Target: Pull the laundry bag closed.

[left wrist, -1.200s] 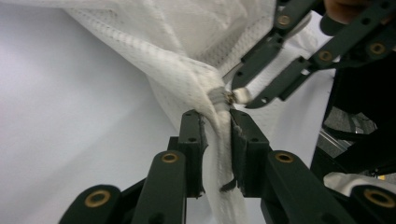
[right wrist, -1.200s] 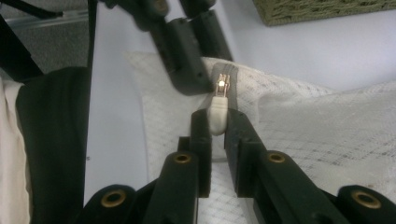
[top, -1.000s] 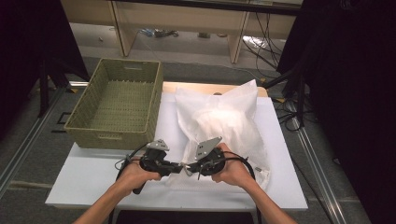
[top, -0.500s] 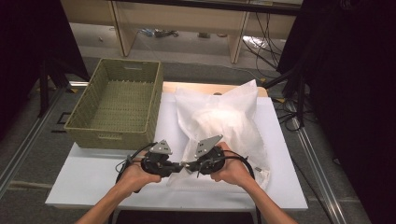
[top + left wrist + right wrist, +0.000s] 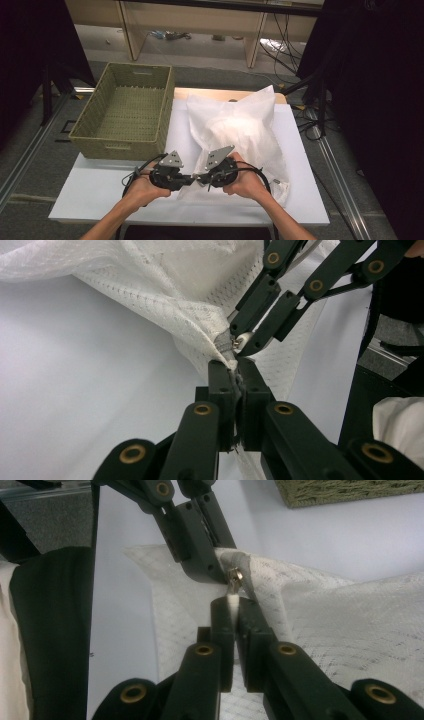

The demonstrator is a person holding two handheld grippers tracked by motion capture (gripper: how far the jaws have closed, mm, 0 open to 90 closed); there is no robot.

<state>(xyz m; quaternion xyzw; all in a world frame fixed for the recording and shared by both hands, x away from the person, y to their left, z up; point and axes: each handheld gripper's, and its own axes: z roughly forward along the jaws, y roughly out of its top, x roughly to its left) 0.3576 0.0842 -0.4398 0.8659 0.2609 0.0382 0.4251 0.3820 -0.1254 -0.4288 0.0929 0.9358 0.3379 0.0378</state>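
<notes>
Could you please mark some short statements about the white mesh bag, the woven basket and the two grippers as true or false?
1. The green woven rectangular basket holds folded clothes. False: its inside is bare.
2. The left gripper is clamped on the grey zip end of the white mesh fabric bag. True.
3. The right gripper stands wide open above the bag. False: its fingers are closed on the white zip pull tab.
4. The bag lies on the white rectangular table, to the right of the basket in the high view. True.
5. The two grippers work at opposite ends of the bag. False: they meet at the same near corner.
</notes>
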